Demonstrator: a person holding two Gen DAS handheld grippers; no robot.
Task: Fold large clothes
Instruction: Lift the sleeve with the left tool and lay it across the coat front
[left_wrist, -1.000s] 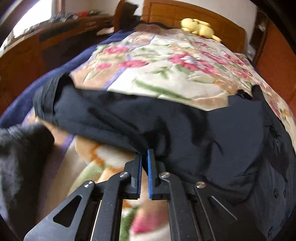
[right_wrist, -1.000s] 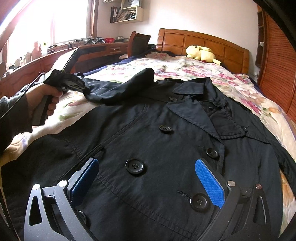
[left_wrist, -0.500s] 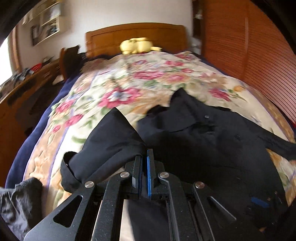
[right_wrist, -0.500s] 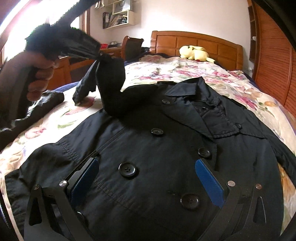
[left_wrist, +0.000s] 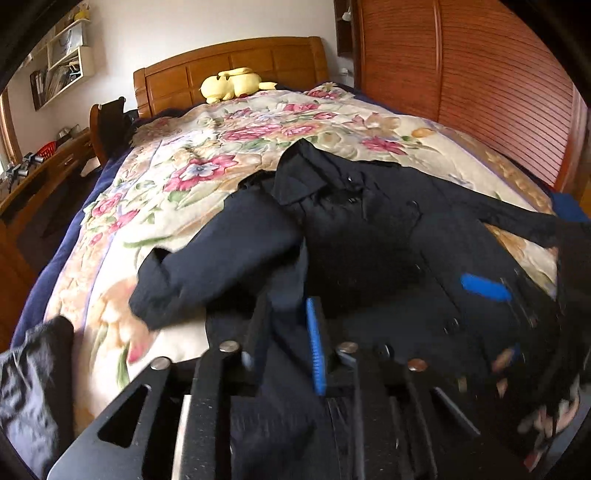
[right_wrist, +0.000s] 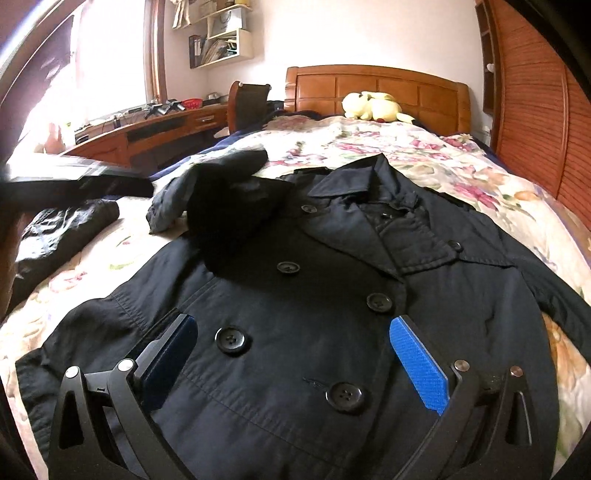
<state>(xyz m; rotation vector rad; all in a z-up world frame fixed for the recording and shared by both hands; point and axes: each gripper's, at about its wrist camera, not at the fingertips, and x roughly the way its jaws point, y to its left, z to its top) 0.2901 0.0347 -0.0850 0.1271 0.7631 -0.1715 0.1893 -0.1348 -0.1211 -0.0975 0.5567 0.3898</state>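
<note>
On floral bedspread (right_wrist: 424, 155), black coat (right_wrist: 303, 295), sleeve (right_wrist: 221, 177) folded across chest.

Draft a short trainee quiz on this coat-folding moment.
1. Multiple choice: what lies by the headboard? A) a laptop B) a yellow plush toy C) folded towels
2. True or false: the black coat lies face down, its buttons hidden.
3. Short answer: how do the fingers of the right gripper stand?
Key: 1 B. 2 False; the buttons face up. 3 Wide apart over the coat, gripping nothing.
</note>
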